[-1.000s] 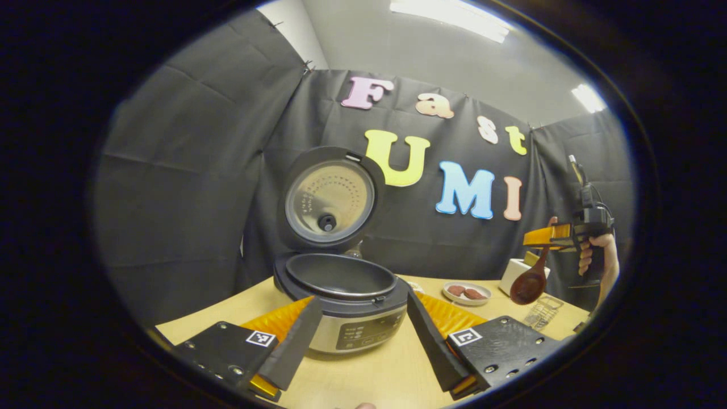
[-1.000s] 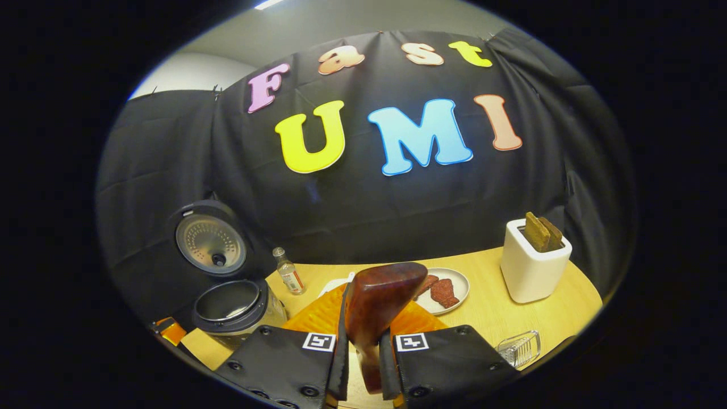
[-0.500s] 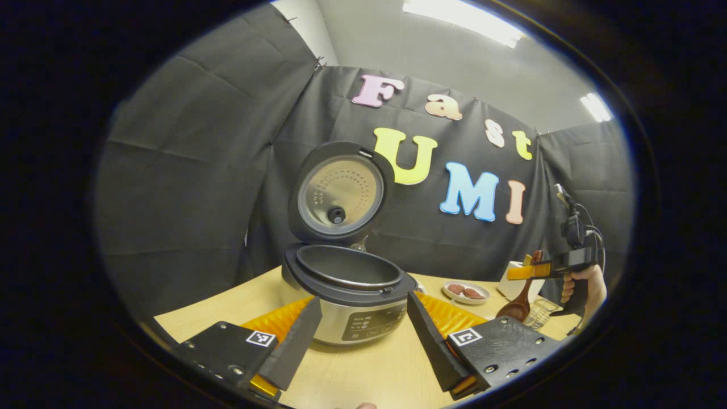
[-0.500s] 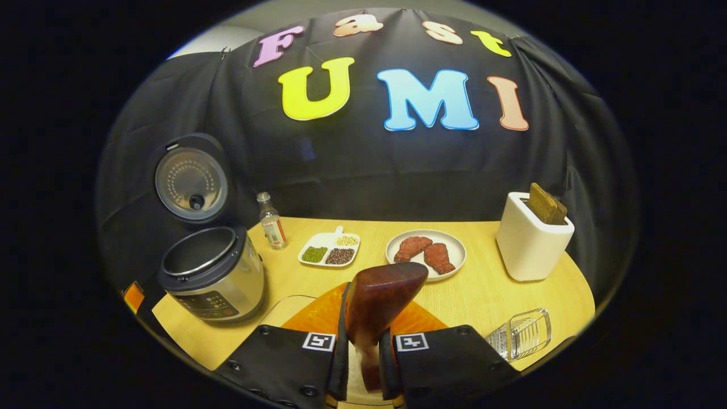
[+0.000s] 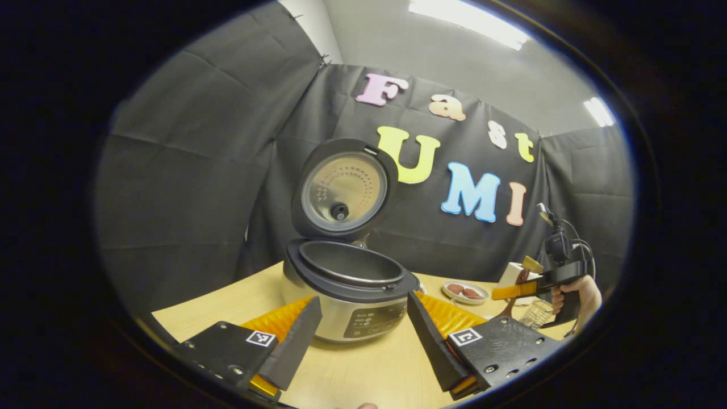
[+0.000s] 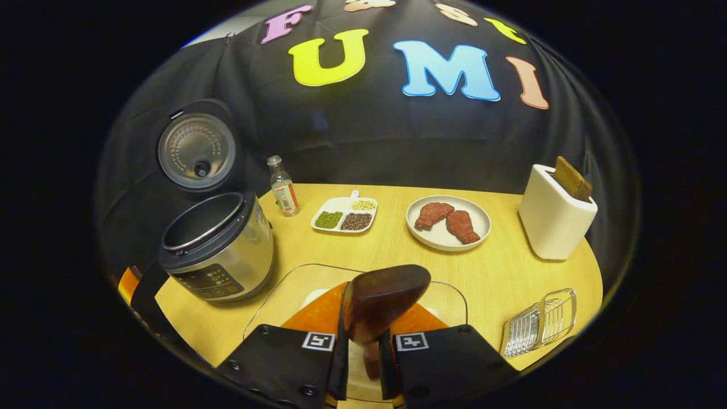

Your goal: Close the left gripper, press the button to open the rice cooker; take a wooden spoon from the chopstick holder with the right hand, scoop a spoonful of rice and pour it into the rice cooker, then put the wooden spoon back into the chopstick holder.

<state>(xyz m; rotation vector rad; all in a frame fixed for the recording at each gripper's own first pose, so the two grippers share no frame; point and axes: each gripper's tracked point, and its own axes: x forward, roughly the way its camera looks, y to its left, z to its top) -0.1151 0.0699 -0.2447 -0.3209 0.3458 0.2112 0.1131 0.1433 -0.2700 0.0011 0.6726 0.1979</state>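
Scoop step: rice cooker (image 6: 218,250) lid up, right gripper (image 6: 363,352) pinching wooden spoon (image 6: 383,298) above clear rice container (image 6: 284,289), left gripper (image 5: 363,341) spread; next dip bowl into rice.

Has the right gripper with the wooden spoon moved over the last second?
Yes. In the left gripper view the right gripper has dropped beside the fixed white holder, toward the table.

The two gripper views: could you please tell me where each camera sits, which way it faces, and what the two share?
Left gripper view: rides the left gripper, low over the table, facing the open rice cooker; its own spread fingers show, and farther right a hand.
Right gripper view: rides the right gripper, higher, looking down across the table; its fingers clamp the wooden spoon.
Shared: rice cooker, plate of meat, white holder.
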